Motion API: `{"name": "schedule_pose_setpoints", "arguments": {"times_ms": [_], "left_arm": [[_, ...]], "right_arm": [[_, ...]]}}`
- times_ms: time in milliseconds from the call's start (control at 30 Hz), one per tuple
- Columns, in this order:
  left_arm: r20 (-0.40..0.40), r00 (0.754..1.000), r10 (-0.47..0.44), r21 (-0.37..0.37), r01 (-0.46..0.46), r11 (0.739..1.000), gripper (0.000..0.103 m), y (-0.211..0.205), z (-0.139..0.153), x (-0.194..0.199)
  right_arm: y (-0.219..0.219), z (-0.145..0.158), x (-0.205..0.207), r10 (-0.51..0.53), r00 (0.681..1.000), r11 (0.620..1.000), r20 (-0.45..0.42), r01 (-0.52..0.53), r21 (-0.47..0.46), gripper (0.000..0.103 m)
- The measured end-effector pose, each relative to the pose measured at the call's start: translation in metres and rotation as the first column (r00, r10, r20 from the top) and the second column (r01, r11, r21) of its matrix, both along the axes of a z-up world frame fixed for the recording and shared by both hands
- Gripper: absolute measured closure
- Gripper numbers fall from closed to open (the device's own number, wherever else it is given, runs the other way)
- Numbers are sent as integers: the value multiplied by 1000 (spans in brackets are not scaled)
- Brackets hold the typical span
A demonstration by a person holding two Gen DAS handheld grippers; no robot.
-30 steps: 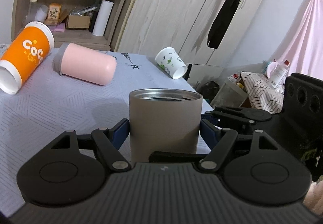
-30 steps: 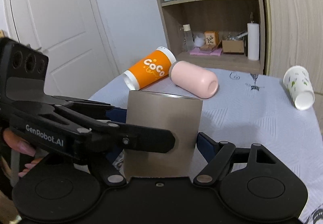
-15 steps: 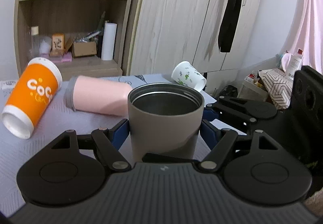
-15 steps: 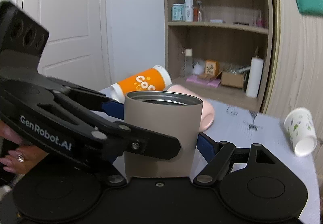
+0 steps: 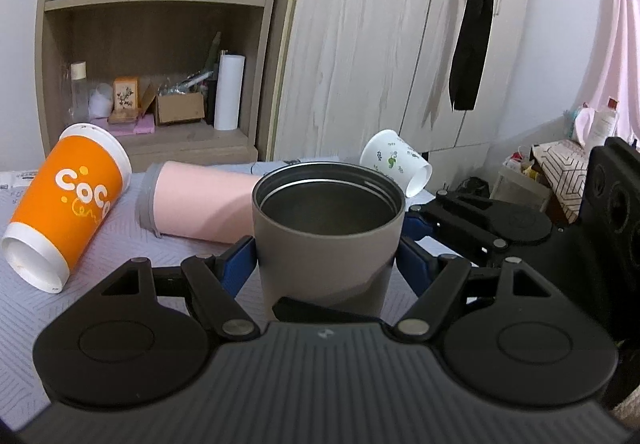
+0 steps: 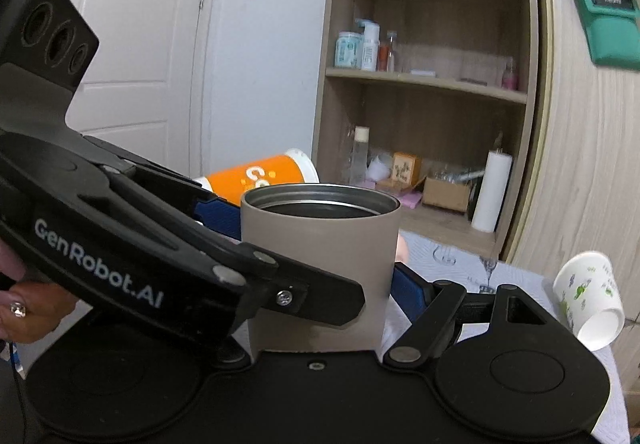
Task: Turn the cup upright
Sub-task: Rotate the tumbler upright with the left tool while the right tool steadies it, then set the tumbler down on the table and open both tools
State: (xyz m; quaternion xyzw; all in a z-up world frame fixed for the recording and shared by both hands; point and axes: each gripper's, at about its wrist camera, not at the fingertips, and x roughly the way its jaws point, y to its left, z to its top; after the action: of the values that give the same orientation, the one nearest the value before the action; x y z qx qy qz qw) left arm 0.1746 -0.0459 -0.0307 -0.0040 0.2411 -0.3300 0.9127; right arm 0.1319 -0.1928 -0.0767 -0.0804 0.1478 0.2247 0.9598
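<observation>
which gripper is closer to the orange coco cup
Left. The left hand-held gripper sits on the orange cup's side of the grey tumbler; the right hand-held gripper sits opposite.

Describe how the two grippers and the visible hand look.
Both grippers, left and right, are matte black plastic with round pivot housings, silver rivets, jointed linkages and blue finger pads. The left one's side carries white "GenRobot.AI" lettering and a block with three round holes. The hand has pink nails with a gem.
</observation>
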Motion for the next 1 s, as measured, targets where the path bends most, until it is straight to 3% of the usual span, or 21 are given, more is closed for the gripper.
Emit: {"name": "schedule_pose_setpoints", "arguments": {"times_ms": [600,833,1000], "left_arm": [[-27,999,29,4,-29,1000,24,-11,2,-8],[-78,995,57,-52,-61,997,24,-4,5,-13],[-63,993,96,-58,-100,993,24,7,12,-32]], "right_arm": [[-2,4,-4,-39,997,999,-62,37,-32,20],[-7,3,-13,-62,996,997,-58,59,-50,17],[-14,6,-28,-107,991,994,-83,105,-32,16]]}}
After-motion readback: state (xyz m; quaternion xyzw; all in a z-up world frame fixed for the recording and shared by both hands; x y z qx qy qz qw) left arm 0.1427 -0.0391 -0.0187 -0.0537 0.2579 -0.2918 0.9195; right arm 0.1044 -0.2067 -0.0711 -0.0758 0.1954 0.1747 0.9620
